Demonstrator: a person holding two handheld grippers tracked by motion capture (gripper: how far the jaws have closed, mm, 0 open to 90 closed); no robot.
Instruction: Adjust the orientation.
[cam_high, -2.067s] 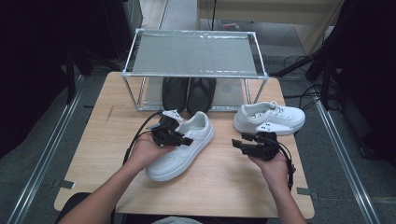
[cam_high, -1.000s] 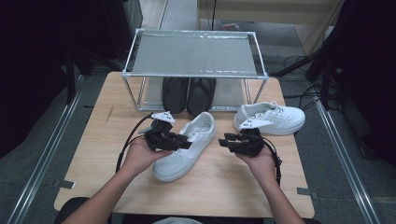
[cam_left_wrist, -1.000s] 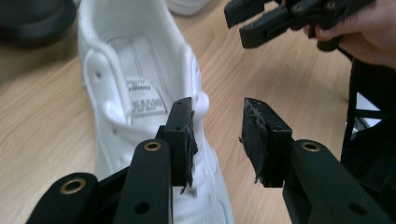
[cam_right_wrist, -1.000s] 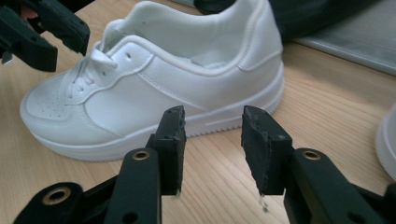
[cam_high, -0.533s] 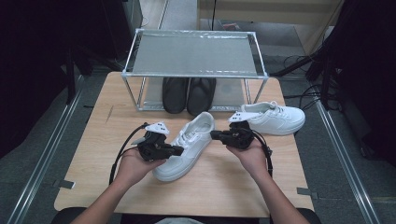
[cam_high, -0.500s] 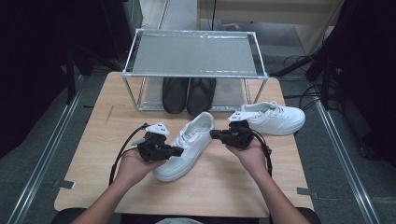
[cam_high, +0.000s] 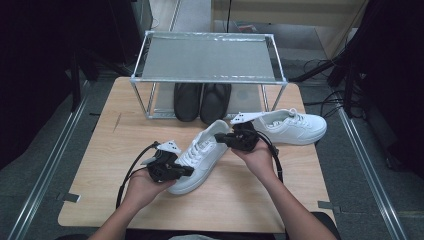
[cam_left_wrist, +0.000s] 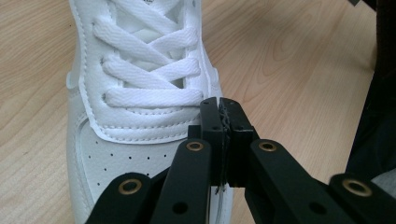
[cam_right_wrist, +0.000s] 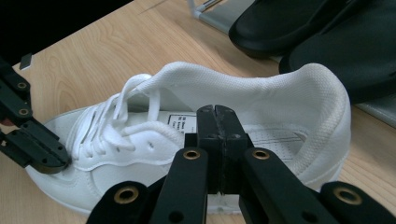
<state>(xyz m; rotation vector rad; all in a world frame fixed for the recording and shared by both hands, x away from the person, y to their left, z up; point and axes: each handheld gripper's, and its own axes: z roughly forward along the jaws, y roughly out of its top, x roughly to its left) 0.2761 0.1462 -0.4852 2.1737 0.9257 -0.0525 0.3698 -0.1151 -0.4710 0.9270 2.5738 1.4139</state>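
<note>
White sneaker (cam_high: 202, 159), laced, lying slantwise at the middle of the bench (cam_high: 100, 165), toe toward the person and heel toward the wire shoe rack (cam_high: 210, 55); second white sneaker (cam_high: 292, 126) stands to its right, near the rack's right leg; pair of black slippers (cam_high: 202, 102) under the rack, behind the heel. Left gripper (cam_high: 186, 171): now at the sneaker's toe side, jaws brought together within the last second, pads meeting, nothing visibly between them, tips just beside the lowest lace. Right gripper (cam_high: 220, 138): moved in from the second sneaker to the heel collar, jaws likewise just closed; whether they pinch the collar rim cannot be told. Judgement: both grippers have arrived at opposite ends of the sneaker, presumably to lift or turn it toward the rack; no firm hold is yet evident
</note>
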